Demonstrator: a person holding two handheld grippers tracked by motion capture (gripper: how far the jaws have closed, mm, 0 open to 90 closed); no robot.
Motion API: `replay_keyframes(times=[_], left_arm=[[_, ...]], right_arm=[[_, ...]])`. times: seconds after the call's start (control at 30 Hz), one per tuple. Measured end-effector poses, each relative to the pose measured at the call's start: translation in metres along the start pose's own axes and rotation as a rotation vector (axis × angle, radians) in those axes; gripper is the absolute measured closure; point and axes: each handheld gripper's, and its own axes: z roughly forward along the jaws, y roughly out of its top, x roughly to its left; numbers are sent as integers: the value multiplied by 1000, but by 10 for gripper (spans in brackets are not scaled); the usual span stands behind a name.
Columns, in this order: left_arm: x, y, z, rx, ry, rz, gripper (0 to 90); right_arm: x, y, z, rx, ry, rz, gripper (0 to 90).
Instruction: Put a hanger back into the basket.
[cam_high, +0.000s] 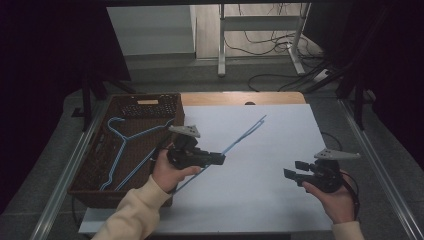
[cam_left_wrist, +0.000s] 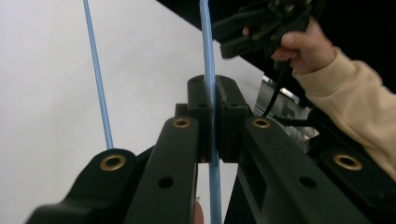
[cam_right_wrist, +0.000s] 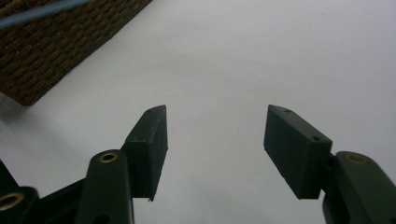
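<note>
A thin blue hanger slants up over the white sheet, lifted off it. My left gripper is shut on one of its wires. In the left gripper view that wire runs straight up between the pressed pads of the left gripper, and a second wire of the hanger runs beside it. My right gripper hovers low at the right of the sheet, apart from the hanger. In its own view the right gripper stands open with only white sheet between its jaws.
A brown wicker basket sits at the table's left edge with another blue hanger lying in it; its corner is in the right gripper view. Beyond the table's wooden far edge are desk legs and floor cables.
</note>
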Motion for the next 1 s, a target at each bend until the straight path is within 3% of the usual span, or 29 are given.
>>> replay_keyframes(times=[0.2, 0.43, 0.6, 0.8, 1.0], left_arm=[[9, -5, -43, -75, 18, -22, 866], [28, -22, -94, -163, 57, -77, 866], [43, -39, -125, -208, 111, -115, 866], [67, -62, -153, -233, 161, -182, 866], [90, -83, -161, -216, 183, -234, 866]], right_arm=[[1, -3, 7, 43, 5, -5, 376], [2, -5, 12, 66, -2, -18, 376], [3, -6, 13, 74, -8, -20, 377], [3, -6, 15, 85, -14, -24, 378], [3, -6, 17, 87, -14, -25, 379]])
